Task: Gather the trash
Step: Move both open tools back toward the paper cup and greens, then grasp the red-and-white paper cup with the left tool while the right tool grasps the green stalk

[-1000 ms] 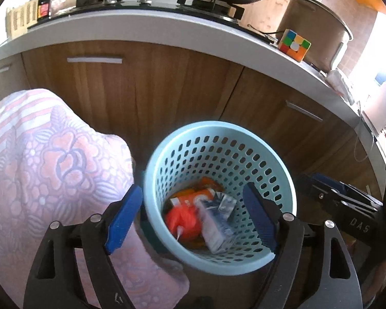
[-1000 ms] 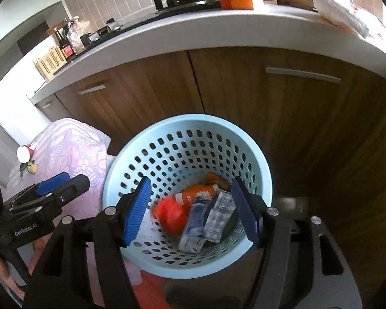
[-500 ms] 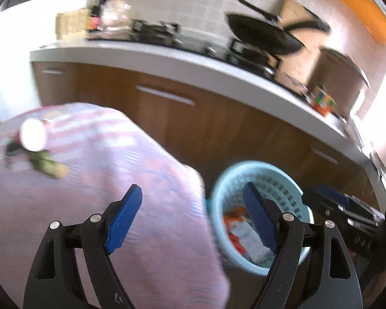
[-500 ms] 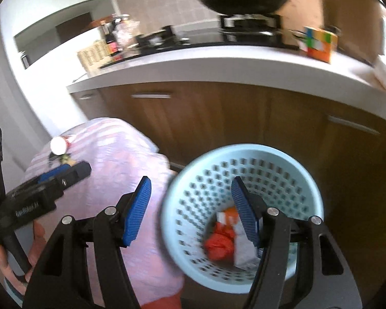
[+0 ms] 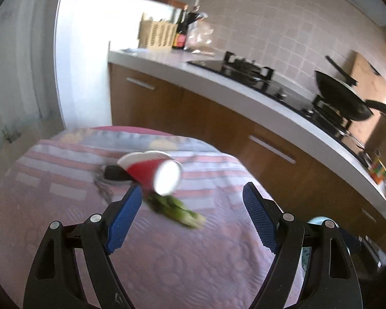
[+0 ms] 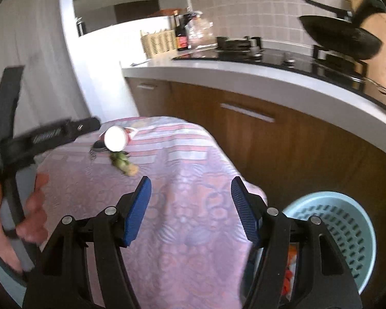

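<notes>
Item 1, far left: the left gripper (image 5: 193, 216) hung above the pink patterned cloth (image 5: 167, 262), blue pads spread wide and nothing between them. In the right wrist view its black frame (image 6: 46, 136) reached in from the left edge, held in a hand (image 6: 31, 216).

Item 2, left of centre on the cloth: a red paper cup (image 5: 154, 172) lay on its side, white base turned toward the camera. Touching it behind was a dark object (image 5: 113, 173), possibly keys; blur prevented a firm reading.

Item 3, just in front of the cup: a green vegetable scrap (image 5: 175, 211), lying flat on the cloth, between the left gripper's pads in the picture but beyond them. The right wrist view showed the same scrap (image 6: 122, 163) below the cup (image 6: 115, 138).

Item 4, centre: the right gripper (image 6: 190, 208) was released, pads apart and gripping nothing, above the cloth's draped edge (image 6: 193, 231).

Item 5, lower right: a light blue perforated basket (image 6: 347, 221) stood on the floor beside the cloth, orange and white trash (image 6: 290, 265) partly visible inside.

Item 6, background right: a white counter (image 6: 244, 77) over brown cabinets, carrying a black hob and a black wok (image 6: 339, 38).
</notes>
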Motion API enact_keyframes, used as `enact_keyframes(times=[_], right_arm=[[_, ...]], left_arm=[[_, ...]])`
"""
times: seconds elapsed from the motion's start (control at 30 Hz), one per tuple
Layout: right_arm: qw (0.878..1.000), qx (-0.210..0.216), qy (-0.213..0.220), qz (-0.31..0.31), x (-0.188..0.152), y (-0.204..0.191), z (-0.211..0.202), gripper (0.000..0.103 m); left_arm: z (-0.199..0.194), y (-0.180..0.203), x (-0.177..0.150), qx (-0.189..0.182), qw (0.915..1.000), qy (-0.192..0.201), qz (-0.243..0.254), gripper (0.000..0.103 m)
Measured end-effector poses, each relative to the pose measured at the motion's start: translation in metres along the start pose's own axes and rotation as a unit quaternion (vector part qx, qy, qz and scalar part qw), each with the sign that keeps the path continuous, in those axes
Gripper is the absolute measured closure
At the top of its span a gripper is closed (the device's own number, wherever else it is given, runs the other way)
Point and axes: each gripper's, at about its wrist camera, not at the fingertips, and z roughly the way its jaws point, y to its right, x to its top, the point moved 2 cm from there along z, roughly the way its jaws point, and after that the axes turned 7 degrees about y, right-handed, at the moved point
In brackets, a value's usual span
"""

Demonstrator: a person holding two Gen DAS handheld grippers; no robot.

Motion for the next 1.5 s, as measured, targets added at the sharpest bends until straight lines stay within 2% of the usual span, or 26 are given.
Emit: enact_keyframes(times=[0.1, 0.33, 0.53, 0.6, 0.63, 0.73, 0.77, 0.83, 0.9, 0.97, 1.07, 1.13, 1.27, 1.33, 1.43, 1.5], right_arm=[[1.000, 0.006, -0.012, -0.003, -0.002, -0.012, 0.018, 0.042], [1.000, 0.001, -0.027, -0.013, -0.004, -0.021, 0.045, 0.042], [0.999, 0.010, -0.032, -0.031, 0.007, -0.027, 0.062, 0.042], [0.999, 0.016, -0.033, -0.039, 0.011, -0.032, 0.068, 0.042], [0.998, 0.019, -0.036, -0.044, 0.013, -0.036, 0.072, 0.042], [0.997, 0.030, -0.046, -0.060, 0.016, -0.047, 0.084, 0.042], [0.996, 0.034, -0.049, -0.062, 0.017, -0.050, 0.087, 0.042], [0.996, 0.039, -0.056, -0.064, 0.017, -0.054, 0.093, 0.042], [0.995, 0.039, -0.059, -0.063, 0.016, -0.054, 0.095, 0.042], [0.996, 0.038, -0.060, -0.060, 0.013, -0.053, 0.095, 0.042], [0.996, 0.039, -0.063, -0.046, 0.008, -0.047, 0.097, 0.042], [0.996, 0.042, -0.068, -0.034, 0.003, -0.042, 0.102, 0.042], [0.996, 0.048, -0.073, -0.030, -0.009, -0.040, 0.109, 0.042], [0.996, 0.048, -0.074, -0.030, -0.010, -0.040, 0.109, 0.042], [0.996, 0.051, -0.063, -0.031, -0.009, -0.041, 0.107, 0.042], [0.996, 0.049, -0.063, -0.031, -0.010, -0.042, 0.108, 0.042]], left_arm=[[0.025, -0.012, 0.009, 0.020, 0.9996, -0.014, -0.014, 0.024], [0.077, -0.023, 0.005, 0.045, 0.9968, -0.053, -0.040, 0.026], [0.094, -0.036, -0.003, 0.046, 0.9940, -0.079, -0.059, 0.040], [0.095, -0.042, -0.006, 0.039, 0.9931, -0.086, -0.069, 0.050], [0.097, -0.043, -0.008, 0.037, 0.9925, -0.093, -0.070, 0.063], [0.101, -0.048, -0.018, 0.019, 0.9900, -0.116, -0.079, 0.092], [0.101, -0.049, -0.020, 0.021, 0.9897, -0.118, -0.079, 0.092], [0.100, -0.054, -0.023, 0.012, 0.9894, -0.118, -0.084, 0.092], [0.096, -0.058, -0.021, 0.001, 0.9895, -0.110, -0.094, 0.085], [0.089, -0.058, -0.017, -0.009, 0.9901, -0.099, -0.099, 0.050], [0.074, -0.055, -0.004, -0.017, 0.9933, -0.060, -0.097, 0.033], [0.077, -0.050, 0.004, -0.006, 0.9945, -0.060, -0.085, 0.029], [0.103, -0.044, 0.007, 0.028, 0.9933, -0.097, -0.058, 0.029], [0.117, -0.039, 0.006, 0.019, 0.9921, -0.112, -0.054, 0.028], [0.128, -0.027, 0.004, 0.042, 0.9921, -0.118, -0.014, 0.030], [0.132, -0.021, 0.003, 0.041, 0.9922, -0.117, 0.000, 0.031]])
